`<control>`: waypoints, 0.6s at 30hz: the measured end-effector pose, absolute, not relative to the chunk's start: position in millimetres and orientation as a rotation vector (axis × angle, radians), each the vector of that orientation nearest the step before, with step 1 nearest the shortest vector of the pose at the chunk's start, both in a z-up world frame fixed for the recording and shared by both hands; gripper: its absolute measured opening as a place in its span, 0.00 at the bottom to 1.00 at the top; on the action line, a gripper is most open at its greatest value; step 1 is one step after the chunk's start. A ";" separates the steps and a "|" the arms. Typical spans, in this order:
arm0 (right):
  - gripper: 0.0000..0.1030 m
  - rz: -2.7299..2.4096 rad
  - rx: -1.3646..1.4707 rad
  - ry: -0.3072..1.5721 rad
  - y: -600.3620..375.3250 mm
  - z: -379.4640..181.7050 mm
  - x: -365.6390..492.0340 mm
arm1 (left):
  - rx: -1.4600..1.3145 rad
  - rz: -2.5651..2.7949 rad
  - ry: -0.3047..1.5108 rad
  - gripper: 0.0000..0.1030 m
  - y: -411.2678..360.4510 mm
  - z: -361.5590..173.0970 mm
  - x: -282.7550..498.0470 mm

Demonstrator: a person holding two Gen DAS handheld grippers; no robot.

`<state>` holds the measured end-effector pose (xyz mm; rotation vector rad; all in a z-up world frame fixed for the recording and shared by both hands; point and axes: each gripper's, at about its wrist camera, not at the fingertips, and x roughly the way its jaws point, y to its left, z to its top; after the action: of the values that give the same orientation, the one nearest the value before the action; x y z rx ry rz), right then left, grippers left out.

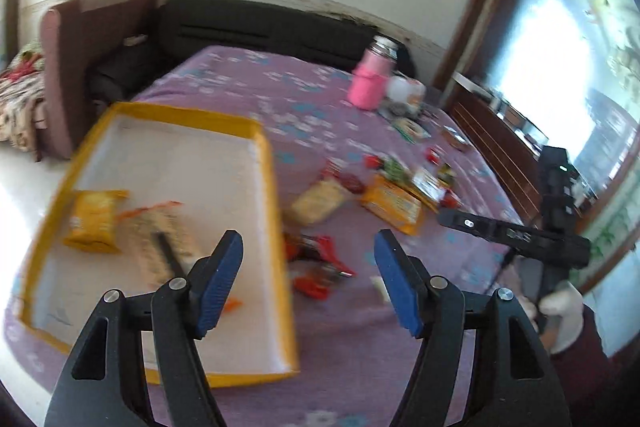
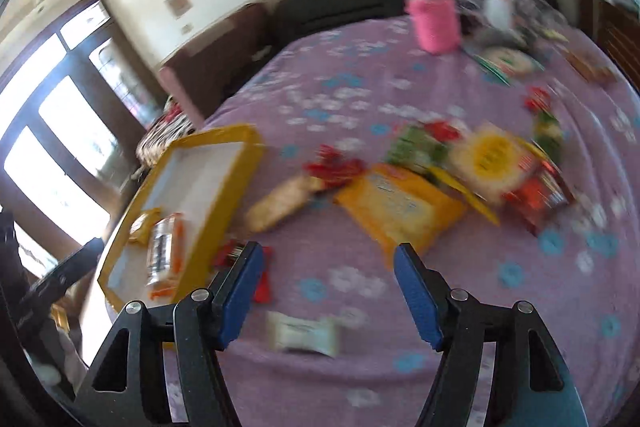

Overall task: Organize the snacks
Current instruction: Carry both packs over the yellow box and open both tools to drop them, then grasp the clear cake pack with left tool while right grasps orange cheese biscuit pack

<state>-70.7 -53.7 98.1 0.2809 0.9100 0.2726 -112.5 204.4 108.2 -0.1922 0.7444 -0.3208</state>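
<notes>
Most of the yellow-rimmed tray (image 1: 276, 187) floor lies bare beyond two packets at its near-left corner. Right of the tray, scattered snack packets (image 1: 394, 201) crowd the bed (image 1: 256, 83). Beyond the tray the bedspread is open up to the pink bottle (image 1: 370, 83).

Bed (image 1: 248, 75), purple floral cover. Near left: yellow-rimmed tray (image 1: 276, 211). Centre to right: heap of snack packets (image 2: 404, 203), yellow, red and green. Near: small white packet (image 2: 304, 337), apart from the heap. Far right: pink bottle (image 1: 370, 83), with blurred clutter beside it.
</notes>
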 end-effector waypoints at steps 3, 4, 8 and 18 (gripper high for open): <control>0.68 0.238 0.331 0.949 -81.9 80.0 -68.6 | -0.155 -0.375 0.795 0.66 171.9 95.9 -108.6; 0.68 0.230 0.334 0.957 -85.7 74.7 -65.2 | -0.142 -0.391 0.810 0.66 163.6 91.3 -106.8; 0.68 0.231 0.267 0.951 -89.9 64.5 -46.7 | -0.081 -0.439 0.869 0.66 133.2 73.7 -100.3; 0.90 0.295 0.002 1.002 -41.5 41.6 16.6 | 0.051 -0.546 0.923 0.66 99.7 46.7 -91.5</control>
<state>16.6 -41.5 41.6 0.0018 1.0016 0.2953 -91.5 99.7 46.7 0.0514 0.9230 -0.5455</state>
